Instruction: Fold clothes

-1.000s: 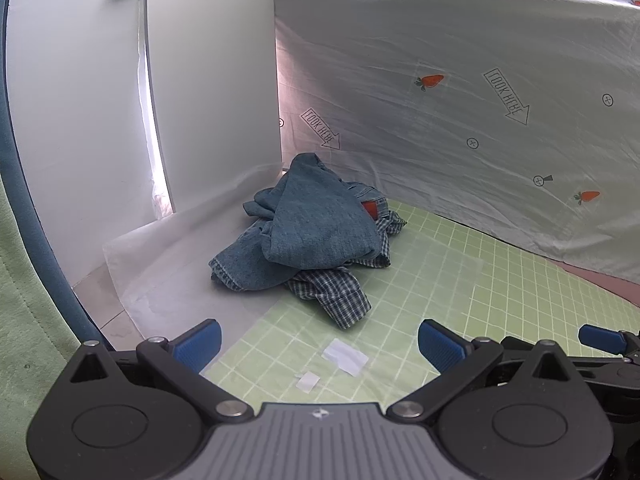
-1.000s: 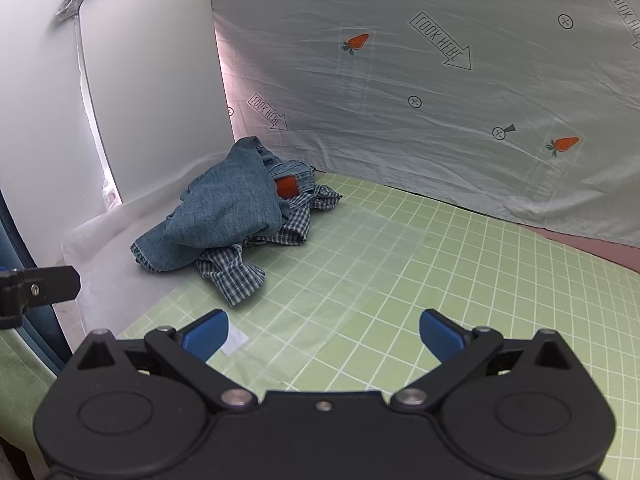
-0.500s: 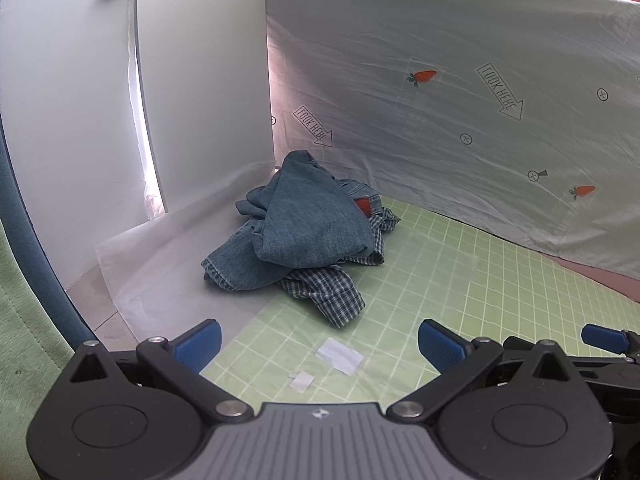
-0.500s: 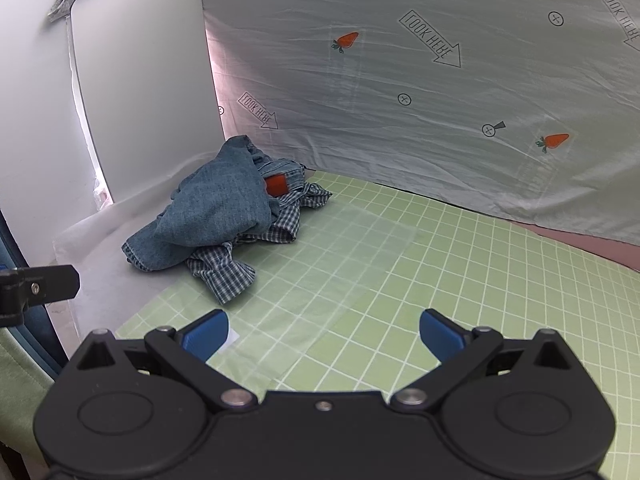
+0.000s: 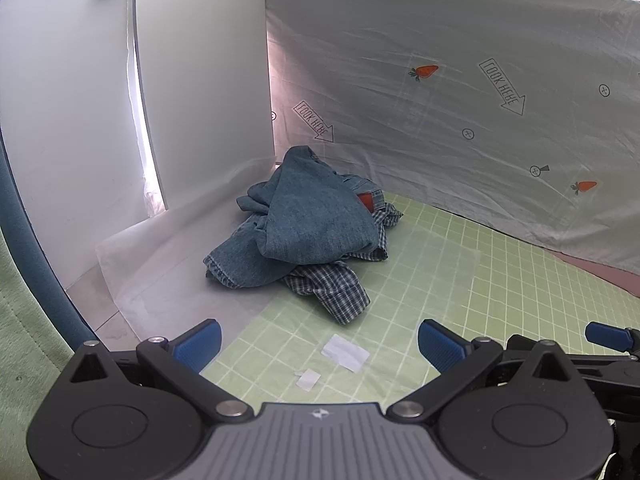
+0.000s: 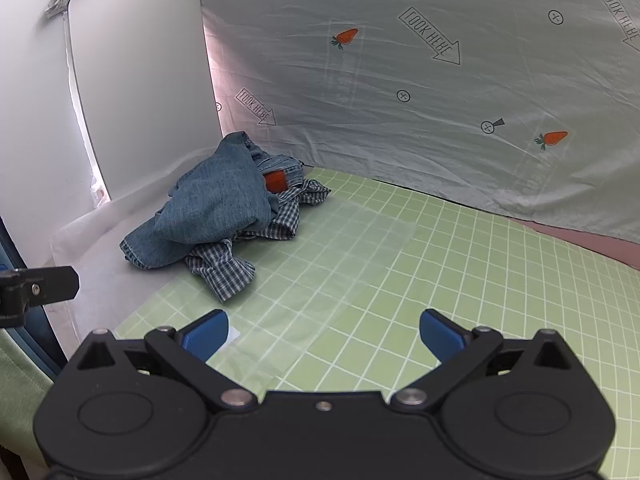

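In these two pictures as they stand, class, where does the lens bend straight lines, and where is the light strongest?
Left wrist view: the pale green gridded mat has curving lines and corners are vignetted black; a bright strip glows beside the white rounded panel. Right wrist view: the same bowing of the grid; the crumpled blue denim garment stays sharp.
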A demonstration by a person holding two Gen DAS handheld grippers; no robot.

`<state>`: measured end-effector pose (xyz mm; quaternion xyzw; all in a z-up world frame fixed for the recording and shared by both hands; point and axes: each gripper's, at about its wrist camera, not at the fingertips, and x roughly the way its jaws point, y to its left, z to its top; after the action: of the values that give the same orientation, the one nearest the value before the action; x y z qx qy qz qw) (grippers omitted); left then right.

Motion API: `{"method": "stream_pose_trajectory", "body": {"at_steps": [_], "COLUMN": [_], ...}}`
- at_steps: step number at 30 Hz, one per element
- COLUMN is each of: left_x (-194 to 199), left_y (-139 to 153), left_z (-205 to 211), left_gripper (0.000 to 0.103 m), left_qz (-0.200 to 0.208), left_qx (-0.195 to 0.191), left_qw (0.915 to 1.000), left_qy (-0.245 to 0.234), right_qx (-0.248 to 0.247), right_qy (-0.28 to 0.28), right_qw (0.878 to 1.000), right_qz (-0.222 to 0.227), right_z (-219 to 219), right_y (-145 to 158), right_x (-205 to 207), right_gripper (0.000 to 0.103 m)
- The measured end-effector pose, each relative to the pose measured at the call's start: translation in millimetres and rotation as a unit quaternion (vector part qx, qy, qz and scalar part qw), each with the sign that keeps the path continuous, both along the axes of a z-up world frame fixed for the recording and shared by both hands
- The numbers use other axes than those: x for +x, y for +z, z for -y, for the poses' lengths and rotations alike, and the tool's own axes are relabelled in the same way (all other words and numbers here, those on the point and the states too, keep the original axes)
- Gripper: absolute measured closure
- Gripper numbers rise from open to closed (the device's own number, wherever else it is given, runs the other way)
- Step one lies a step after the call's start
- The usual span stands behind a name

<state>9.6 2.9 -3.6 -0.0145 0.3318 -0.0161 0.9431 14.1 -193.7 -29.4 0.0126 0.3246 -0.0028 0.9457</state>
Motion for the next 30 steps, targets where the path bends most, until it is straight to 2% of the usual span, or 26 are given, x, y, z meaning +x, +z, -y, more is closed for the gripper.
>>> {"method": "stream_pose_trajectory", "body": {"at_steps": [21, 30], "left_x": [2.8, 8.5], "left_y": [-1.3, -3.0], "left_z": [-3.1, 8.2], "left_gripper": [0.000, 0.000], "left_qz": [-0.011, -0.012], "left_qx": [0.002, 0.003], "left_qw": [0.9999, 0.9999], "left_qy": [0.004, 0.004], "right_qx": [-0.006, -0.013], "right_qy": [0.002, 0.000], "right_qw": [1.000, 1.000], "right_qz": [-0.004, -0.004], "right_z": [-6.0, 6.1], "right_y": [-1.9, -4.0], "right_x": [2.1, 6.6], "right_gripper": [0.000, 0.000]}}
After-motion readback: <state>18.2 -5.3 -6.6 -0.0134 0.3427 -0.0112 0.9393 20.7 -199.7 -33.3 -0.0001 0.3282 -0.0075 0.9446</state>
